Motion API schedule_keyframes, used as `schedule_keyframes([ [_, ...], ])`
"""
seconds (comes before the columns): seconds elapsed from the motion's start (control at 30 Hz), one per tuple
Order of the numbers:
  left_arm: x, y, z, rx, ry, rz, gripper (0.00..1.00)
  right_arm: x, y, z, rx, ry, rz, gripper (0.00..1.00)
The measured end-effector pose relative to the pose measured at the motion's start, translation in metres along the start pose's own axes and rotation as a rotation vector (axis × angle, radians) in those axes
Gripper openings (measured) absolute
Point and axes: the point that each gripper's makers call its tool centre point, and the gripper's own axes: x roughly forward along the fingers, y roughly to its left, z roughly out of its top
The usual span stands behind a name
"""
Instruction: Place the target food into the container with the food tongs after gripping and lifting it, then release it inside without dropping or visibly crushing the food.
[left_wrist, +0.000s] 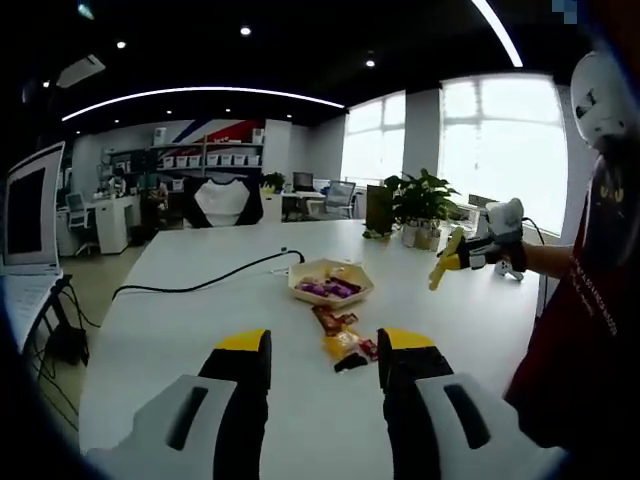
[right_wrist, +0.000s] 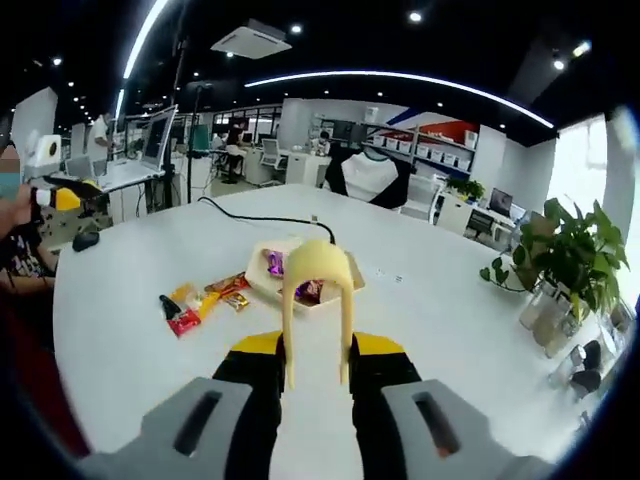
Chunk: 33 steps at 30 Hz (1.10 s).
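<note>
in the left gripper view we see our left gripper (left_wrist: 323, 365) hovering low over the white table (left_wrist: 200, 330), its two black, yellow-tipped jaws standing wide apart with nothing between them. just beyond the jaw tips lies a loose cluster of snack packets (left_wrist: 342, 338), red, orange and dark wrappers scattered on the tabletop. a little farther sits the container (left_wrist: 330, 281), a pale shallow tray with angled sides, already holding a few purple-wrapped sweets (left_wrist: 328, 289). a black cable (left_wrist: 205, 281) snakes across the table on the far left of it. on the right, a person's hand carries the right gripper (left_wrist: 470, 252), raised above the table edge, near some potted plants (left_wrist: 420, 206); from here we cannot tell how its jaws stand.

in the right gripper view, the right gripper (right_wrist: 316, 368) has its jaws drawn narrow around the handle end of the pale yellow food tongs (right_wrist: 318, 300). the tongs point forward toward the container (right_wrist: 262, 282), their looped end overlapping it in the picture; whether they touch it we cannot tell. the tong arms show a clear gap and hold nothing. the snack packets (right_wrist: 200, 298) lie to the left of the container, near it but apart, still on the table (right_wrist: 450, 330). a laptop (left_wrist: 30, 215) stands at the left edge of the left gripper view.
</note>
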Motion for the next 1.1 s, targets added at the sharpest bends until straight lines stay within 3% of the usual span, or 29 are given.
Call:
schedule_keyframes([
  [0.13,0.001,0.0,0.006,-0.04,-0.036,-0.006,0.45,-0.01,-0.007,-0.01,0.08,0.003,-0.023,0.21],
  [0.23,0.002,0.004,0.004,-0.033,-0.024,0.007,0.45,-0.018,-0.012,-0.015,0.096,0.008,-0.038,0.21],
  [0.33,0.004,0.005,0.004,-0.032,-0.022,0.005,0.45,-0.025,-0.014,-0.018,0.175,0.001,-0.036,0.21],
  [0.6,0.007,0.007,0.003,-0.018,-0.015,0.011,0.45,-0.034,-0.019,-0.027,0.212,0.009,-0.04,0.22],
  [1.1,-0.006,0.012,-0.003,-0.031,-0.017,0.04,0.45,-0.003,0.027,-0.003,0.237,-0.008,0.049,0.22],
])
